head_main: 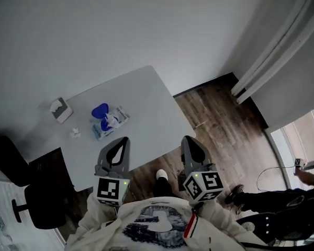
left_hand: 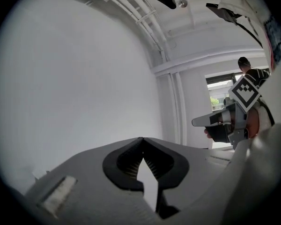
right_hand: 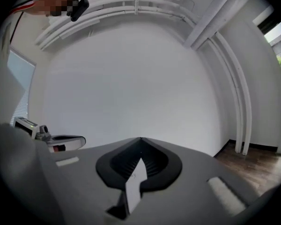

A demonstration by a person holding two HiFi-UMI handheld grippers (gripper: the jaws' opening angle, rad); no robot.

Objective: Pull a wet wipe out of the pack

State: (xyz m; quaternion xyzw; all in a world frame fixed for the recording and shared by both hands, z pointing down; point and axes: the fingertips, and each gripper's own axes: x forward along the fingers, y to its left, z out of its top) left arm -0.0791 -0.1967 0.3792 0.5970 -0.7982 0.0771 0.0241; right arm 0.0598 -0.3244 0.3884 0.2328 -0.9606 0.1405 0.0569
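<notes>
White tabletop (head_main: 146, 101) carries, from left to right, a small pale box (head_main: 61, 109), a crumpled white scrap (head_main: 75, 134) at its 5 o'clock, and the blue-and-white wet wipe pack (head_main: 109, 121), lying flat near the table's middle and untouched, at 11 o'clock of the left gripper (head_main: 123, 140). Left gripper, held over the table's near edge, has its jaws clenched tip to tip with nothing between them; the right gripper (head_main: 187, 139), at its 3 o'clock over the wooden floor (head_main: 225, 119), is likewise clenched and empty. A second person (head_main: 267, 200) in dark clothing shows at 4 o'clock of the right gripper.
</notes>
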